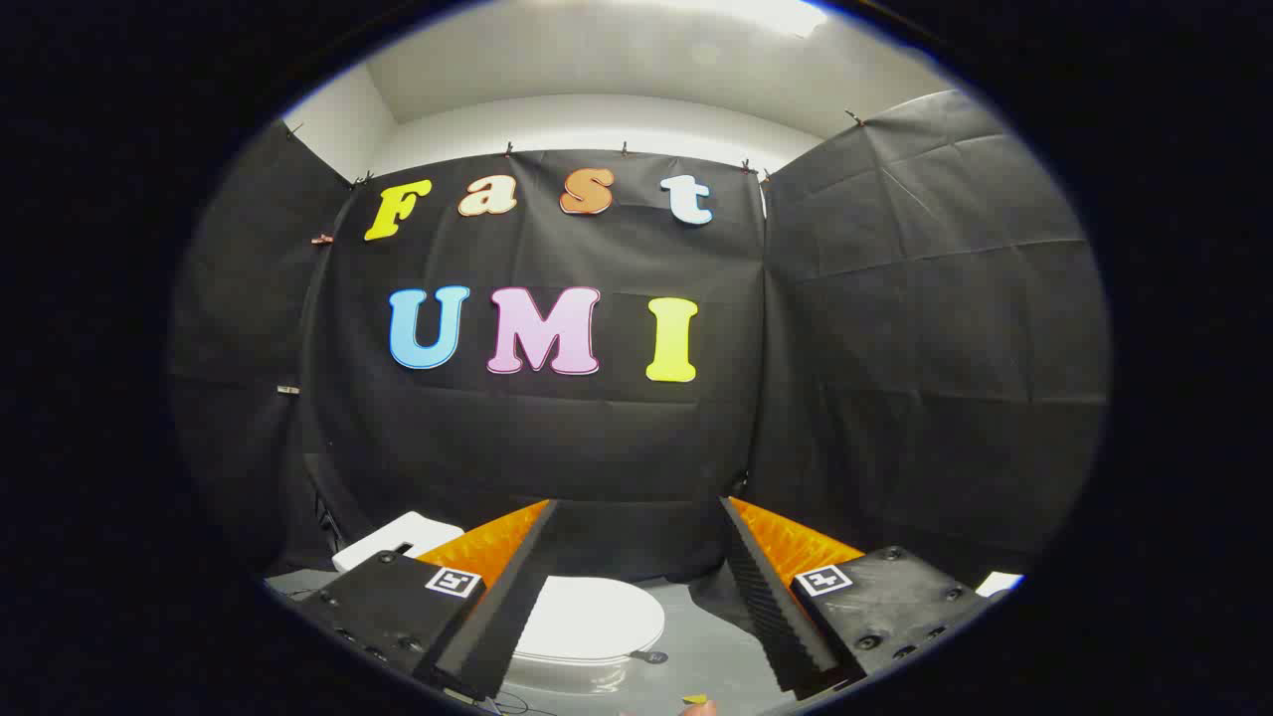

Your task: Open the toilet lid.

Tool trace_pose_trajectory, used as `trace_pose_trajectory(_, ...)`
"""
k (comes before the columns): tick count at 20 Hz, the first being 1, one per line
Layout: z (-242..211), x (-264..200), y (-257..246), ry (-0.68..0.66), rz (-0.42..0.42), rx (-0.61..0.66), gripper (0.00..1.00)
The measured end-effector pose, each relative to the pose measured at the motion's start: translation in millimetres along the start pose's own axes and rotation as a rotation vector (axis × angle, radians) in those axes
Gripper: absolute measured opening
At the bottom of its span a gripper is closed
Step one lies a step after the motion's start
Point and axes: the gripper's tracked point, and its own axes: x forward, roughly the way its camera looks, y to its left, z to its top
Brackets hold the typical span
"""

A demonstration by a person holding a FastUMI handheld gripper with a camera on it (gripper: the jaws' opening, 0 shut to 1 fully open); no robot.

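Observation:
A small white toilet stands on the grey floor below me, its lid lying flat and closed. Its white tank sits to the left, partly hidden behind my left finger. My gripper hangs well above the toilet and is open, its two orange-and-black fingers spread wide with nothing between them. The lid shows in the gap between the fingers, closer to the left one.
Black cloth walls close off the booth ahead and on both sides. A small dark disc lies on the grey floor just right of the toilet. A yellow scrap and a white object lie near the floor's edges.

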Motion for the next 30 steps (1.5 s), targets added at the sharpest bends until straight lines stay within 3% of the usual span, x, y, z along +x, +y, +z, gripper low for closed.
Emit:
trace_pose_trajectory(20,5,0,18,-0.037,0.029,-0.017,0.98)
trace_pose_trajectory(30,-19,15,31,-0.059,0.070,-0.027,0.99)
